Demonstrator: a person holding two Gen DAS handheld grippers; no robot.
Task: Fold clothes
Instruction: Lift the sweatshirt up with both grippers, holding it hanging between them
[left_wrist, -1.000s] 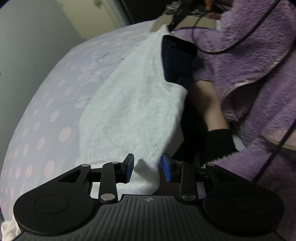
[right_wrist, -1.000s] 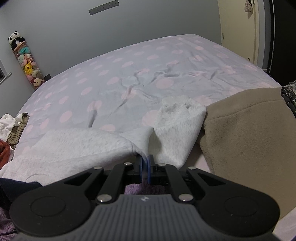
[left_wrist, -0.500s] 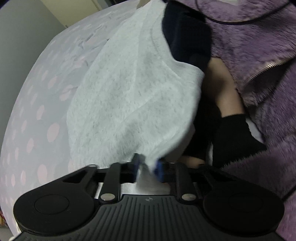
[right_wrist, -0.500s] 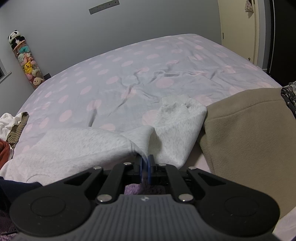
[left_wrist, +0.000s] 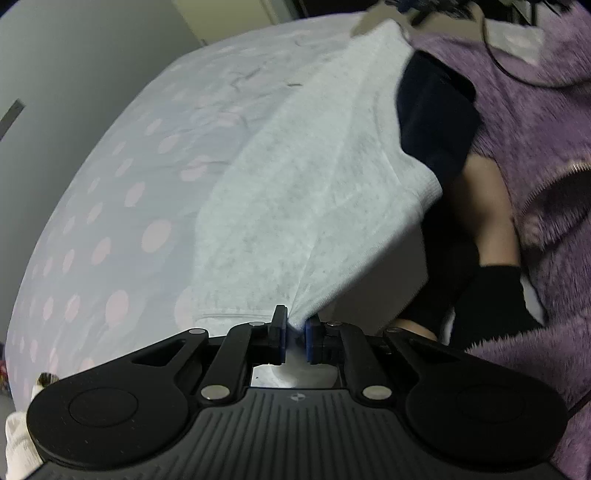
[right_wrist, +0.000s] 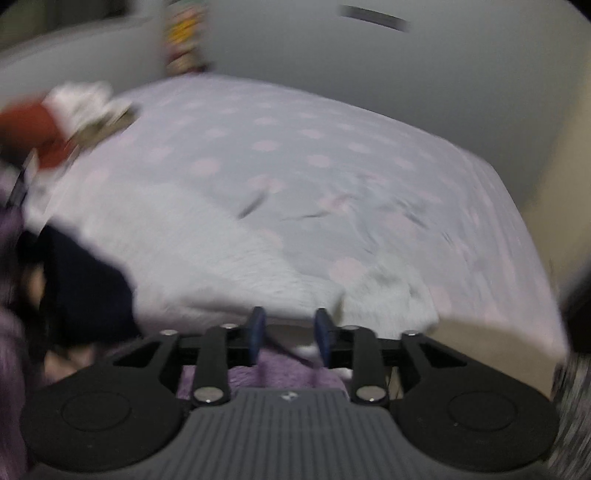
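A light grey fleece garment (left_wrist: 314, 177) lies on the polka-dot bed near its front edge. My left gripper (left_wrist: 294, 334) is shut on its near hem corner and pulls the cloth taut. In the right wrist view, which is blurred, the same garment (right_wrist: 207, 254) spreads just ahead of my right gripper (right_wrist: 288, 332). That gripper is open and empty at the garment's near edge.
The bed sheet (left_wrist: 122, 206) with pink dots extends away to the walls. The person's purple fleece robe (left_wrist: 535, 122) and bare leg (left_wrist: 487, 206) are at the right. A pile of red and white clothes (right_wrist: 62, 122) lies at the bed's far left. A beige garment (right_wrist: 491, 332) is at the right.
My left gripper closed on the grey garment's hem corner. My right gripper let go of the garment, opened and swung to the left.
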